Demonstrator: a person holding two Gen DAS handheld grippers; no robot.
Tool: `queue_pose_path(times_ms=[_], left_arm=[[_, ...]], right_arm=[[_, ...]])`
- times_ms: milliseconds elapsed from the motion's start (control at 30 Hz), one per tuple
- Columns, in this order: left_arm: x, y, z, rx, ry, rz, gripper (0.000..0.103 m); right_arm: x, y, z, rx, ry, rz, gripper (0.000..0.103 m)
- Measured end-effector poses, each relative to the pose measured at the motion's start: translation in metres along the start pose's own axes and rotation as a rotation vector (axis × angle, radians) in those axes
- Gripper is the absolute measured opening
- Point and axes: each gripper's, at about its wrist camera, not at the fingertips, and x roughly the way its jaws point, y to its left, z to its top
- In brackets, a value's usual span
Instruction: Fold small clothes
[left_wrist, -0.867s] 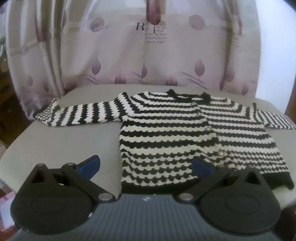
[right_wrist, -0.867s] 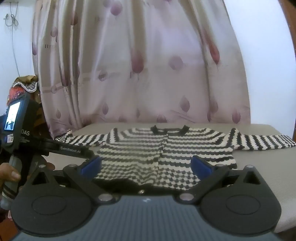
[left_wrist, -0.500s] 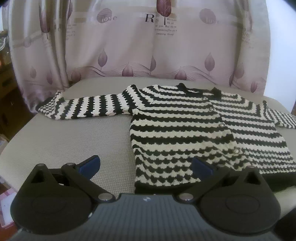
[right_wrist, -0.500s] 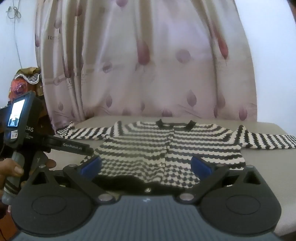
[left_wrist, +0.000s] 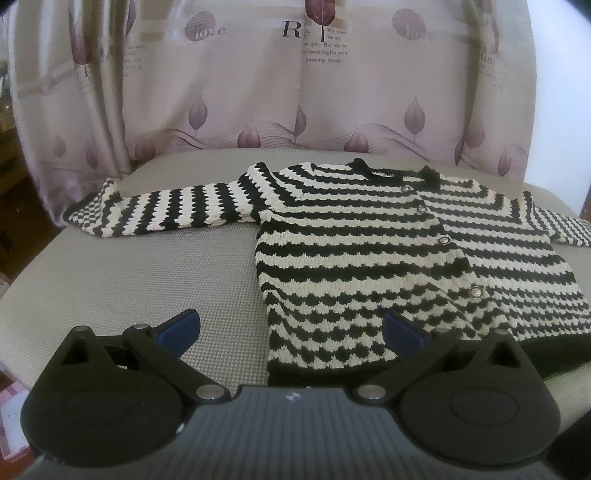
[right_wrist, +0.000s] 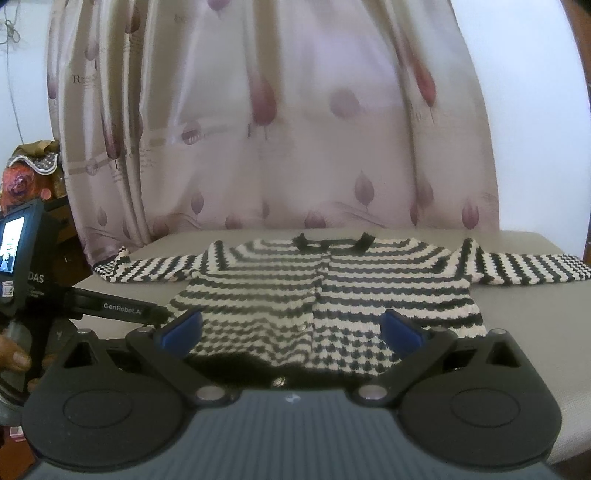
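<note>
Cardigan (left_wrist: 388, 258), black-and-white striped knit with small buttons down the front, lies flat on a grey table (left_wrist: 140, 288), both sleeves spread sideways. Left gripper (left_wrist: 291, 334) and right gripper (right_wrist: 291, 328) hover at its hem, jaws wide, empty. A leaf-print curtain (right_wrist: 280, 129) hangs behind.

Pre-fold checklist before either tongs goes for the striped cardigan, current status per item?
1. Left tongs open, nothing between the pads: ok.
2. Right tongs open, nothing held: ok.
3. Striped cardigan lies flat on the grey table, front up: ok.
4. Both sleeves spread out sideways, left sleeve and right sleeve: ok.
5. Buttons all fastened: cannot tell.
6. Hem within reach of both tongs: ok, likely.
</note>
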Motion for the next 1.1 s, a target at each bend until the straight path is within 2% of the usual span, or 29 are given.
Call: queue_pose_path(times_ms=[300, 433, 533, 633, 767, 867, 967, 1100], left_arm=[[0.008, 0.007, -0.002, -0.006, 0.005, 0.003, 0.103], [0.014, 0.026, 0.005, -0.041, 0.003, -0.01, 0.103], [0.022, 0.06, 0.017, -0.099, 0.017, -0.049, 0.103], [0.03, 0.1, 0.031, -0.134, -0.016, 0.015, 0.103], [0.053, 0.177, 0.051, -0.239, -0.052, 0.066, 0.103], [0.078, 0.24, 0.065, -0.36, -0.065, 0.032, 0.102], [0.108, 0.296, 0.078, -0.476, -0.035, 0.051, 0.089], [0.145, 0.343, 0.092, -0.5, -0.007, 0.091, 0.086]], right_arm=[[0.005, 0.002, 0.002, 0.011, 0.019, -0.002, 0.103], [0.009, 0.005, 0.001, -0.002, 0.031, 0.0, 0.103], [0.013, 0.004, 0.001, 0.001, 0.041, 0.004, 0.103], [0.017, 0.003, 0.0, 0.001, 0.052, 0.003, 0.103], [0.023, 0.002, -0.003, 0.005, 0.072, 0.003, 0.103], [0.029, 0.003, -0.006, 0.002, 0.086, 0.001, 0.103], [0.036, 0.004, -0.008, 0.007, 0.108, 0.0, 0.103], [0.046, 0.008, -0.01, -0.003, 0.135, 0.0, 0.103]])
